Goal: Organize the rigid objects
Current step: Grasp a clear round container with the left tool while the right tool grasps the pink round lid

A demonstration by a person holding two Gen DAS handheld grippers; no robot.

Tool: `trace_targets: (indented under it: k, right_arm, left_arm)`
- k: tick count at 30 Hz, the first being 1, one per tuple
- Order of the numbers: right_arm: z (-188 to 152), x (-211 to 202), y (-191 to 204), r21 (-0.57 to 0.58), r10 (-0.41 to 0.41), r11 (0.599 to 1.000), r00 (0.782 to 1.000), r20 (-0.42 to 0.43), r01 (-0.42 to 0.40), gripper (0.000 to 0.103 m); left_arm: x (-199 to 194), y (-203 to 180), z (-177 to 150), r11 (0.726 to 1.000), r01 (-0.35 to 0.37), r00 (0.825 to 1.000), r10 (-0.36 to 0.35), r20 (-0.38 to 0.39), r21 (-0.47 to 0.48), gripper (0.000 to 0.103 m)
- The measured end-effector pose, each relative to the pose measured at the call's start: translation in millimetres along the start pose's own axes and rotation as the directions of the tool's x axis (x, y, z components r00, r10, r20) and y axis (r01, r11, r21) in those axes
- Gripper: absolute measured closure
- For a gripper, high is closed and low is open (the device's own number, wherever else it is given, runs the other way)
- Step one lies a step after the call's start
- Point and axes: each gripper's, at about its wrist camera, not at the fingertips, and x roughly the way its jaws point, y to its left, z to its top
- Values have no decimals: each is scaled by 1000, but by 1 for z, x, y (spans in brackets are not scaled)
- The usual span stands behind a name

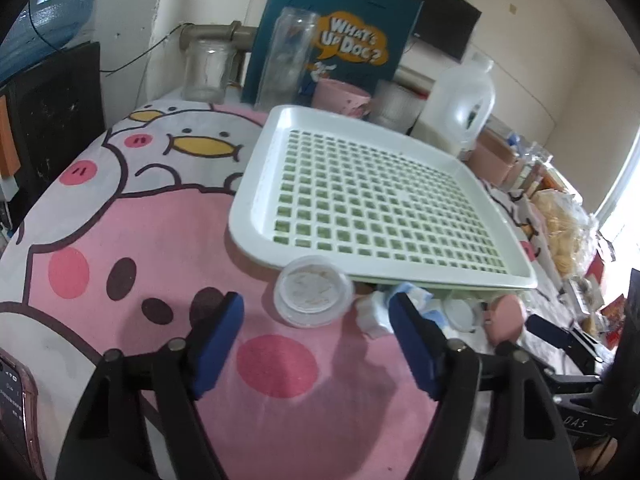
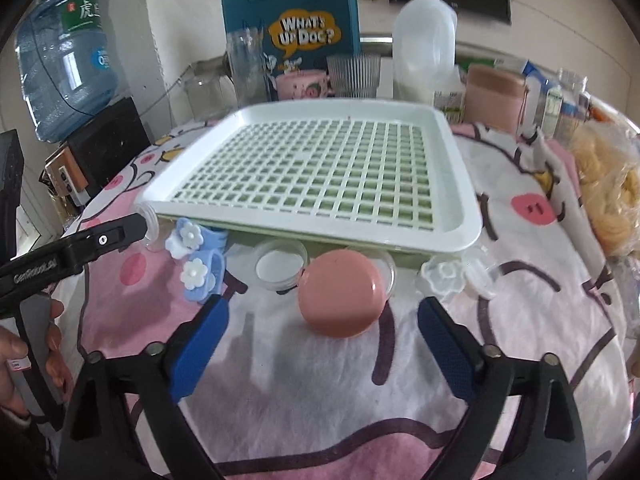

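L wrist cam: my left gripper (image 1: 316, 312) is open w/ nothing in it. The little clear tub (image 1: 313, 291) sits just ahead btwn the pads, not touched, right by the white tray (image 1: 256, 168). The white clip (image 1: 374, 312) is partly hidden.

R wrist cam: my right gripper (image 2: 320, 316) is open wide, holding nothing. The pink round lid (image 2: 343, 293) lies btwn the tips. It hides part of a clear dish (image 2: 281, 267).
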Motion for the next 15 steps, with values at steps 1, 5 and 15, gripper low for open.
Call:
trace_targets:
  k: [1, 5, 15]
  right_arm:
    - [0, 2, -1, 6, -5, 1000, 1000, -5, 5, 19]
    - [2, 6, -1, 7, -21, 1000, 1000, -12, 21, 25]
    - [8, 12, -4, 16, -72, 997, 997, -22, 72, 38]
  left_arm:
    - [1, -1, -1, 1000, -17, 1000, 18, -2, 13, 30]
    - [8, -1, -1, 999, -49, 999, 49, -18, 19, 39]
    - [11, -1, 4, 997, -74, 997, 75, -22, 23, 54]
